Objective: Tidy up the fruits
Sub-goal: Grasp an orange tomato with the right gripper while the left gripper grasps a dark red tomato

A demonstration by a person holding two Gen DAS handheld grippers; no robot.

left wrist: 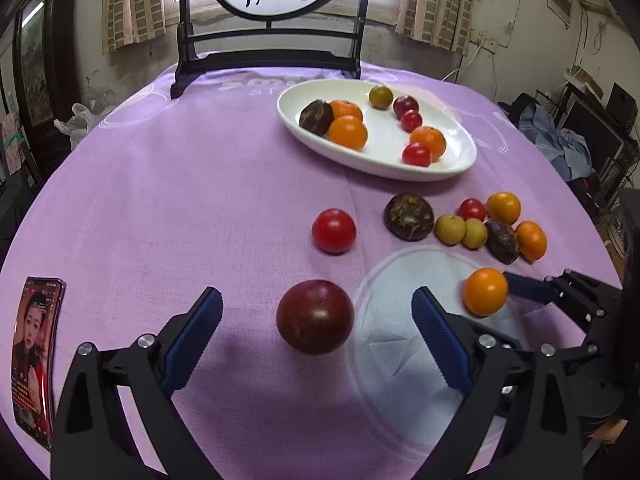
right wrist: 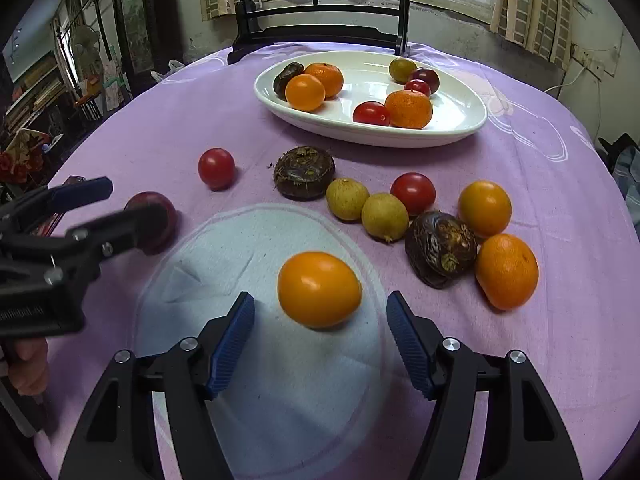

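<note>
A white oval plate at the back of the purple table holds several fruits. My left gripper is open, its blue fingers either side of a dark red plum on the cloth; the plum also shows in the right wrist view. My right gripper is open around an orange fruit lying on a pale round patch of the cloth. A red tomato lies alone. Several loose fruits cluster to the right.
A phone lies at the table's left edge. A dark wooden stand with a round painted screen stands behind the plate. Curtains and a window are at the back; clutter surrounds the table.
</note>
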